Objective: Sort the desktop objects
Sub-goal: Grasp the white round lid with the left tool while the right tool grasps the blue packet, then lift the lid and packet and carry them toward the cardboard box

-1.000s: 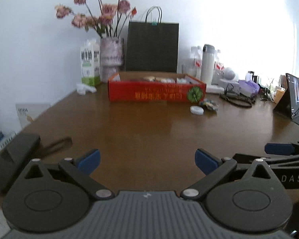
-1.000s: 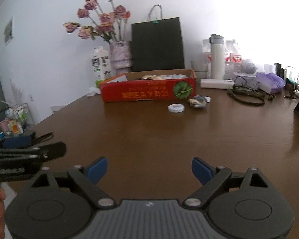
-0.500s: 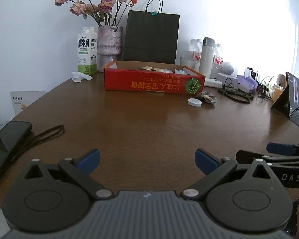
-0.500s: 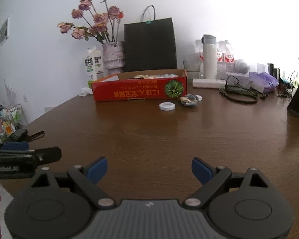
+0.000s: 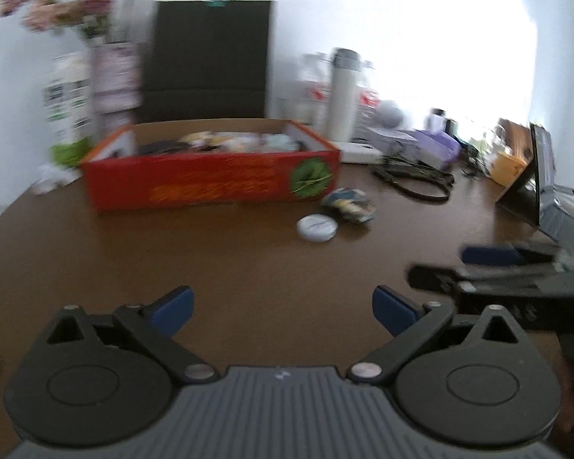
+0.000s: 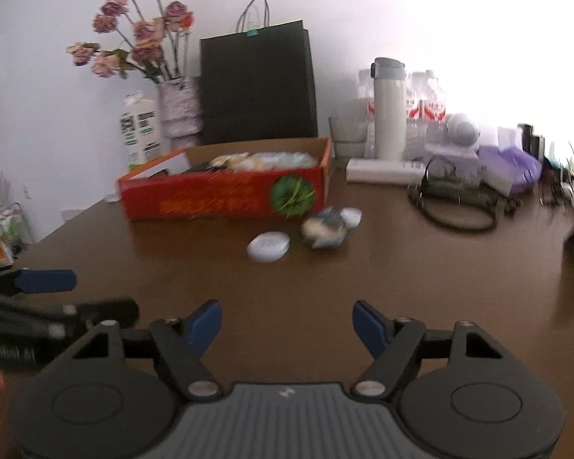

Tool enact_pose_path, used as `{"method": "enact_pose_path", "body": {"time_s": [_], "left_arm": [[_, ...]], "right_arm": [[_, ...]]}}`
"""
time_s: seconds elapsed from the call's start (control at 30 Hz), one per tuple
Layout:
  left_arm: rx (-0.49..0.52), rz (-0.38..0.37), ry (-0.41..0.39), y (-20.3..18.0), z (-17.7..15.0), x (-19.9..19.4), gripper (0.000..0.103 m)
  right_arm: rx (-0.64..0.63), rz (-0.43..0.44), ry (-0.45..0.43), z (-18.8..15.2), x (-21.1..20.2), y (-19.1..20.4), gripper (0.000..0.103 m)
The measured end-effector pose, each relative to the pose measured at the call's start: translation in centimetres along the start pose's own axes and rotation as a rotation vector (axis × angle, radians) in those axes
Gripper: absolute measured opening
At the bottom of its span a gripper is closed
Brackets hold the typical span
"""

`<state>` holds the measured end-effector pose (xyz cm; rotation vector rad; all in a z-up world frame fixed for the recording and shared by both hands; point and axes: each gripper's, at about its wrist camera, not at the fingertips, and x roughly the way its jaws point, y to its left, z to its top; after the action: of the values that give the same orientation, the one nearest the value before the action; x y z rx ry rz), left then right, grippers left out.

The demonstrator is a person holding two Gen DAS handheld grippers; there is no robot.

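Both hand-held grippers are empty — the left hand-held gripper (image 5: 281, 311) spread wide, the right hand-held gripper (image 6: 287, 323) closing on nothing. Several items already fill the red cardboard box (image 6: 225, 197). Left on the brown wooden worktop (image 6: 325, 279), just beside that box — a white round lid (image 6: 268, 246) and a crumpled colourful wrapper (image 6: 325, 227), so sorting looks partly done.

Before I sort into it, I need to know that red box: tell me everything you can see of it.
The red box is a shallow, open-topped cardboard carton with yellow print and a green round emblem on its long front wall. It rests flat on the brown table, holds blurred, pale items, and stands before the black paper bag. Nothing grips it.
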<state>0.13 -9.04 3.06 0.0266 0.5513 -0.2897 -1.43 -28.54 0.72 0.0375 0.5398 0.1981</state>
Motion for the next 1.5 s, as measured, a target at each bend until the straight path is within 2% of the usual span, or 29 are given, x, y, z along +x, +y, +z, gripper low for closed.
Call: {"method": "enact_pose_path", "body": {"time_s": [0.1,0.2,0.33,0.43,0.5,0.53,0.63,0.67,0.73,0.8,0.9,1.03,1.2,1.4,1.5], "left_arm": [[0.036,-0.054,0.081,-0.8,2.1,4.8,0.095],[0.012,-0.102,0.138,-1.0,3.5,8.8,0.085],[-0.047,-0.069,0.164,-0.6,4.9,12.9,0.072],[-0.058,-0.082,0.162,-0.7,6.0,14.9,0.07],[-0.063,-0.091,0.157,-0.8,6.3,15.4,0.06],[-0.05,-0.089,0.149,-0.9,6.3,15.5,0.042],[-0.05,-0.057,0.133,-1.2,6.1,15.3,0.039],[-0.069,-0.057,0.131,-1.0,6.0,15.0,0.039],[-0.091,-0.042,0.12,-0.4,5.7,14.1,0.039],[-0.089,0.003,0.094,0.3,5.6,12.7,0.039],[-0.095,0.049,0.054,1.5,5.5,10.1,0.039],[-0.118,0.091,0.021,2.8,5.2,6.4,0.039],[-0.099,0.121,-0.046,3.1,4.4,0.9,0.039],[-0.091,0.145,-0.101,2.5,1.4,-5.4,0.039],[-0.089,0.153,-0.118,2.2,-0.7,-8.2,0.039]], "right_arm": [[0.029,-0.007,0.01,3.0,3.9,-2.1,0.062],[0.036,-0.006,0.016,5.2,7.5,-3.3,0.06],[0.049,0.023,0.069,6.9,12.4,-4.2,0.056],[0.081,0.032,0.114,7.3,15.1,-5.0,0.043],[0.115,0.051,0.135,7.2,16.3,-5.5,0.039],[0.119,0.055,0.131,7.1,16.4,-5.5,0.038],[0.098,0.055,0.113,7.0,15.9,-5.3,0.023],[0.098,0.053,0.098,7.0,15.4,-5.2,0.017],[0.089,0.046,0.069,7.2,14.5,-5.3,0.017],[0.098,0.038,0.043,7.2,13.7,-5.6,0.014],[0.145,0.068,0.04,6.9,12.7,-5.4,0.013],[0.153,0.108,-0.009,6.1,9.1,-2.5,0.013],[0.08,0.114,-0.042,3.9,4.3,2.6,0.013],[0.023,0.112,-0.051,0.9,-1.3,6.6,0.013],[0.06,0.13,-0.049,-1.2,-4.2,7.6,0.013]]}}
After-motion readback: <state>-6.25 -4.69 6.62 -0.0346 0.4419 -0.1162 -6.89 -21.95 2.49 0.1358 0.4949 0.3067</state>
